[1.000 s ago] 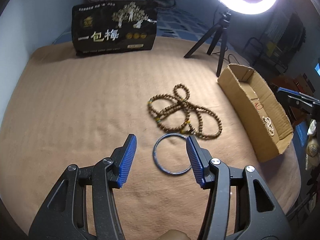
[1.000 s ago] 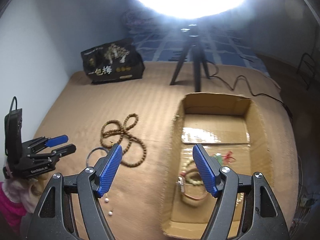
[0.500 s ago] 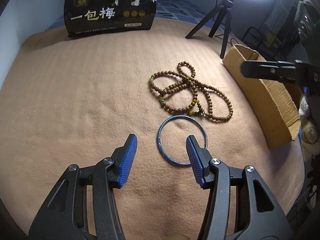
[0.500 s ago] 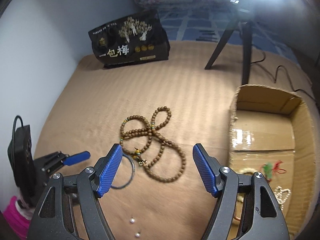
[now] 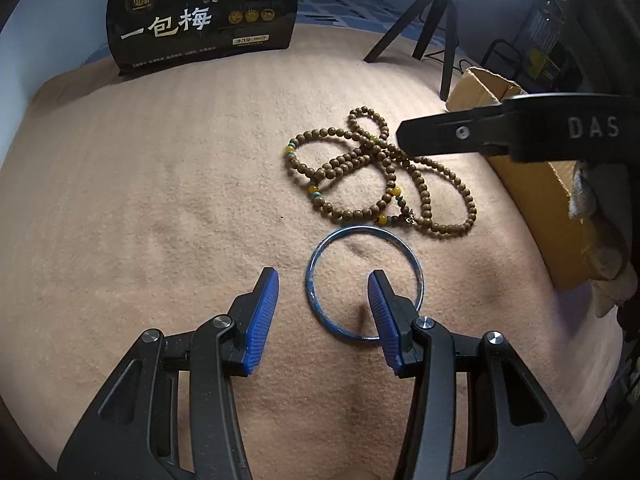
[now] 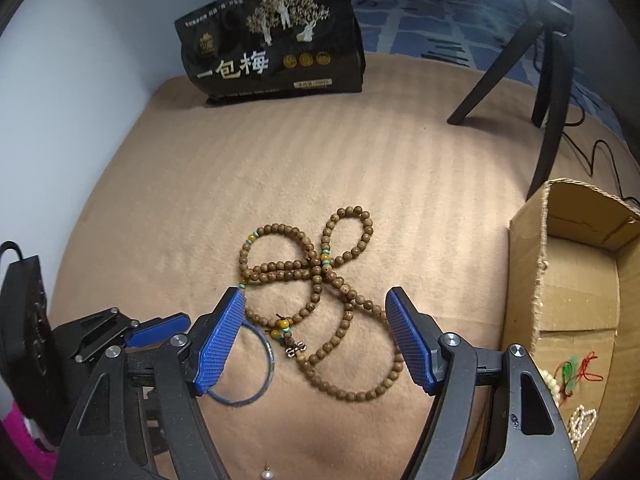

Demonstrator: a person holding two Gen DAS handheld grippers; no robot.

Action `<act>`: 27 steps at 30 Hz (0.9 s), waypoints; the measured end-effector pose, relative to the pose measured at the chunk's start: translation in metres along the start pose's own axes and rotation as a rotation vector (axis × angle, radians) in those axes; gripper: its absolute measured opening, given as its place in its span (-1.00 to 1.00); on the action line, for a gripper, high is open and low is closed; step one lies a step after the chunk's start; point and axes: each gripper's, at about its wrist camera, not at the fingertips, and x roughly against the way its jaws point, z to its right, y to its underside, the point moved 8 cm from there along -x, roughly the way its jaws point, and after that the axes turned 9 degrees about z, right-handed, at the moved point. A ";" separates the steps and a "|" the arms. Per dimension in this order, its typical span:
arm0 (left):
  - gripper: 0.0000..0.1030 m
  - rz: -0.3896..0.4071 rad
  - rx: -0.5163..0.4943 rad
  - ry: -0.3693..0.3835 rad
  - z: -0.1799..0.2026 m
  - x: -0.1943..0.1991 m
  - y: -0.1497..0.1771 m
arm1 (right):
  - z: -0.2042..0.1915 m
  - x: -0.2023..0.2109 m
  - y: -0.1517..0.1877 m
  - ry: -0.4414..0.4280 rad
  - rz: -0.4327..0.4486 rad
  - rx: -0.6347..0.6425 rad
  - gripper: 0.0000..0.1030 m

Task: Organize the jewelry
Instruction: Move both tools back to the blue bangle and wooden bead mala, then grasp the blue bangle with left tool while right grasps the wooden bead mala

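A long brown wooden bead necklace (image 5: pixel 376 176) lies looped on the tan cloth, also in the right wrist view (image 6: pixel 320 288). A thin blue bangle (image 5: pixel 320 308) lies just in front of it; in the right wrist view (image 6: pixel 266 376) it is partly hidden by a finger. My left gripper (image 5: pixel 323 280) is open, low over the cloth, its right finger inside the bangle and the bangle's left rim between the fingers. My right gripper (image 6: pixel 316 304) is open above the necklace; its dark arm (image 5: pixel 500 132) crosses the left wrist view.
An open cardboard box (image 6: pixel 560 312) at the right holds other jewelry (image 6: pixel 576 372). A black printed bag (image 5: pixel 204 12) stands at the back. A tripod (image 6: pixel 548 60) stands at the back right. A small pearl (image 6: pixel 266 473) lies near the front edge.
Both grippers have moved forward and lower. The left one now straddles the bangle's rim. The right one has swung left from the box to above the necklace.
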 end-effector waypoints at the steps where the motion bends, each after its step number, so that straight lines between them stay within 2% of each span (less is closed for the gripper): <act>1: -0.07 -0.002 0.000 -0.003 0.000 -0.002 -0.001 | 0.001 -0.004 0.000 0.002 -0.005 -0.002 0.41; 3: -0.11 -0.004 0.003 -0.005 -0.001 -0.004 -0.002 | 0.004 -0.009 -0.001 0.007 -0.012 -0.010 0.41; 4: -0.23 -0.007 0.003 -0.007 -0.002 -0.005 -0.003 | 0.005 -0.013 -0.002 0.008 -0.016 -0.017 0.41; 7: -0.42 -0.010 0.002 -0.012 -0.004 -0.009 -0.002 | 0.005 -0.023 -0.004 0.005 -0.030 -0.020 0.41; 13: -0.82 0.002 0.019 -0.013 -0.016 -0.015 -0.002 | 0.000 -0.044 -0.001 0.036 -0.075 0.052 0.41; 21: -0.92 0.022 -0.004 -0.020 -0.017 -0.017 -0.002 | -0.003 -0.060 -0.001 0.067 -0.079 0.115 0.40; 24: -0.94 0.025 0.009 -0.013 -0.018 -0.016 -0.003 | -0.006 -0.063 0.000 0.078 -0.078 0.142 0.22; 26: -0.95 0.027 0.016 -0.010 -0.018 -0.016 -0.002 | -0.004 -0.061 0.000 0.088 -0.077 0.154 -0.19; 27: -0.95 0.028 0.019 -0.010 -0.018 -0.016 -0.002 | -0.003 -0.060 0.001 0.091 -0.076 0.155 -0.31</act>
